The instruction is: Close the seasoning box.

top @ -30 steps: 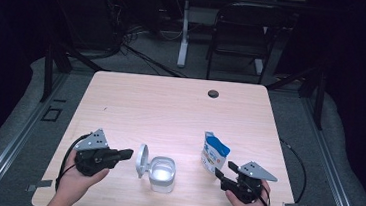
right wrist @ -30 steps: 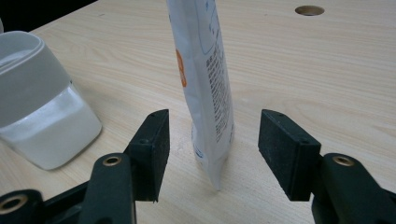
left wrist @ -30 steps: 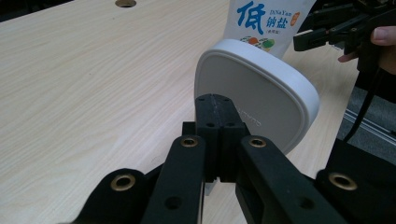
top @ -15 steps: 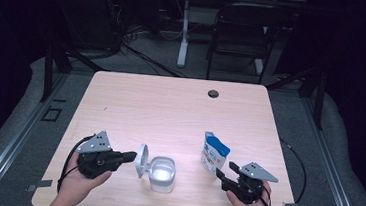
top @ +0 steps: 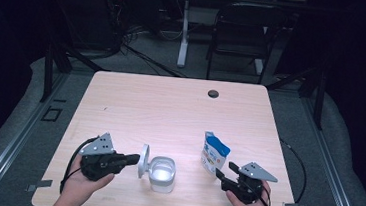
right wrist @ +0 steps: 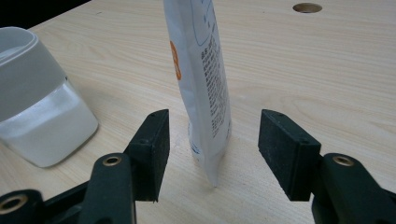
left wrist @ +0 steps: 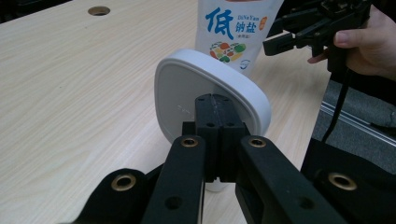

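Beside the open lid [top: 144, 161], left claw [top: 135, 157] edged closer, right claw [top: 221, 170] unmoved

The right gripper [right wrist: 214, 154] has its fingers [right wrist: 152, 144] spread around an upright pouch [right wrist: 201, 79], untouched.

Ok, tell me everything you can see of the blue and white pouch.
The pouch is a glossy, flexible stand-up bag, white with a blue top, large blue characters and small colourful printing on its front, fine text down one side. It stands upright on the wooden table, right of the open white container. The right gripper has its open jaws on either side of it, not touching.
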Available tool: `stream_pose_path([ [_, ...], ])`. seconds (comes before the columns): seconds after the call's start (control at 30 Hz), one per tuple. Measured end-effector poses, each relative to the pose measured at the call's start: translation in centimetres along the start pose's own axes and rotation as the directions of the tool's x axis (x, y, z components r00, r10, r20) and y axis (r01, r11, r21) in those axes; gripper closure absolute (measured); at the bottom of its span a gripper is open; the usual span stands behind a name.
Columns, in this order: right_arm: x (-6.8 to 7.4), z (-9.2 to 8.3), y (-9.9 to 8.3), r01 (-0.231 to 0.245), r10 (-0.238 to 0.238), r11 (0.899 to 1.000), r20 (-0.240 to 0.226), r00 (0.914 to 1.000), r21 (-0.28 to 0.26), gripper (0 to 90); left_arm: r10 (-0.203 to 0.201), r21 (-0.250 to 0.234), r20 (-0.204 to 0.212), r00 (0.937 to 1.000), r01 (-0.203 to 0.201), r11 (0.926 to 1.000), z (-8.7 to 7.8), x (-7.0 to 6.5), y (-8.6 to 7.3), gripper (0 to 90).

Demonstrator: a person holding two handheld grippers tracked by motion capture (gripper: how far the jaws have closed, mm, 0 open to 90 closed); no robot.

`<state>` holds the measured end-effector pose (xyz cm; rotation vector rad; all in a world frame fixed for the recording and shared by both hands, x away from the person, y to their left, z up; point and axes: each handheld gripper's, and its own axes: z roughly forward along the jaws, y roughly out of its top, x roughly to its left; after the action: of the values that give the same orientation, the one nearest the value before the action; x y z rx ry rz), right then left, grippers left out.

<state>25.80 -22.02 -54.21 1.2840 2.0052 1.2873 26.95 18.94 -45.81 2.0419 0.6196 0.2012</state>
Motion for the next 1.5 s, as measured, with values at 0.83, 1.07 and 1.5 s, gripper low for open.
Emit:
stream_pose_path([
  [0.83, 0.0, 0.1, 0.0, -0.002, 0.002, 1.000, -0.010, 0.9999, 0.005, 43.8, 0.021, 0.045, 0.012, 0.9997, -0.021, 0.9988, 1.7, -0.9, -0.4, 90.0],
  [1.07, 0.0, 0.2, 0.0, -0.002, 0.002, 1.000, -0.011, 0.9999, 0.006, 43.8, 0.013, 0.040, 0.002, 0.9999, -0.013, 0.9991, 1.6, -0.5, -0.5, 90.0],
  [1.5, 0.0, 0.1, 0.0, -0.009, 0.009, 1.000, -0.017, 0.9998, 0.003, 43.9, -0.040, 0.007, -0.044, 0.9983, 0.040, 0.9992, 0.5, 0.9, -0.9, 83.2],
])
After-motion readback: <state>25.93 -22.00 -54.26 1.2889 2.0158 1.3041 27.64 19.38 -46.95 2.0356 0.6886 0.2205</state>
